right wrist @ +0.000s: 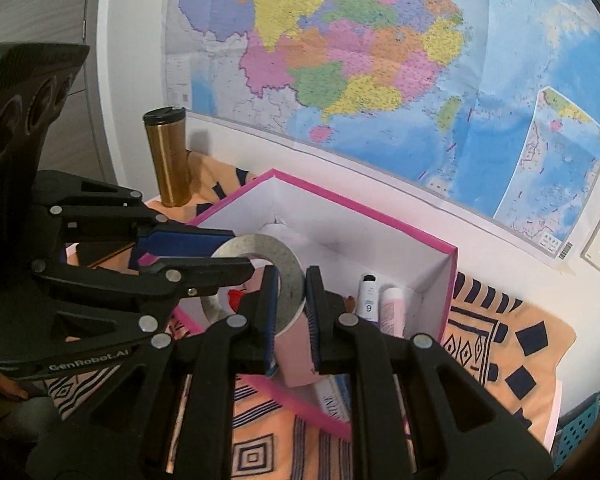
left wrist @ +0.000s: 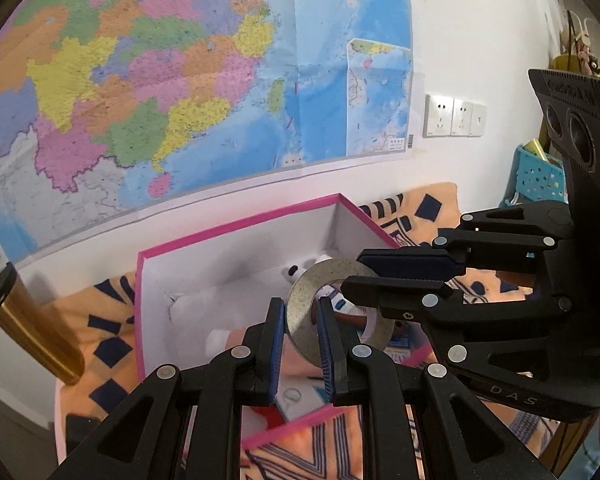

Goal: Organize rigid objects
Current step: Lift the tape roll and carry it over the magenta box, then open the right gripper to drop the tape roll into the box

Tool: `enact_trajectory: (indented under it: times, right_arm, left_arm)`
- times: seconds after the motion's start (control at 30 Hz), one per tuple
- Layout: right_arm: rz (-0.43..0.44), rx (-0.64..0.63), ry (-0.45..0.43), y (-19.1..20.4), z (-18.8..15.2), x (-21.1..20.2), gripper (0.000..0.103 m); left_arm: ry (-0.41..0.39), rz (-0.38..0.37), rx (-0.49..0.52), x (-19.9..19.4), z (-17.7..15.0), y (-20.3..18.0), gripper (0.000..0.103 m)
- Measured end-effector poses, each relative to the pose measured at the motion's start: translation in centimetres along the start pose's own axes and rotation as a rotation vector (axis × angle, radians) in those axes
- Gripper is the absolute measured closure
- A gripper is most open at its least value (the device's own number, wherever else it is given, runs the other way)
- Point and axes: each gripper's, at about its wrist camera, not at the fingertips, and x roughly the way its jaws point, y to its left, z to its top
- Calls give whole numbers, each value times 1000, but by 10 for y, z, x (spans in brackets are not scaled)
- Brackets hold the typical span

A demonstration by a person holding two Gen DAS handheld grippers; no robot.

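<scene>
Gripping the grey ring (left wrist: 332,300) with both sets of fingers (left wrist: 300,344) (right wrist: 292,312) above the pink box (left wrist: 236,226); next it needs lowering in.

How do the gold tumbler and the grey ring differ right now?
The gold tumbler is a tall closed cylinder; the grey ring is flat with an open centre. The tumbler stands on the cloth outside the pink box; the ring is clamped over it by the left gripper and right gripper.

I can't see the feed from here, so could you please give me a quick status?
Left tongs and right tongs both shut on grey ring. Ring held above open pink box. Nothing in the way.
</scene>
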Motion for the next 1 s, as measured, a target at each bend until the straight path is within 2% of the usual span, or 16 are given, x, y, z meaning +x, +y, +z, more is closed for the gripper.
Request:
enact_trajectory:
  times: [0.43,0.87,1.0]
  right_arm:
    - [12,50,81,-37,-9,50,87]
    - [44,99,170,-51,-16,83,87]
    - [56,120,201,-54,-16,92,87]
  left_arm:
    - [80,-32,-20,61,3,7,88]
    - [132,-56,-57,94,-7,17,88]
    - [141,-51,-71,100,-10,20,85]
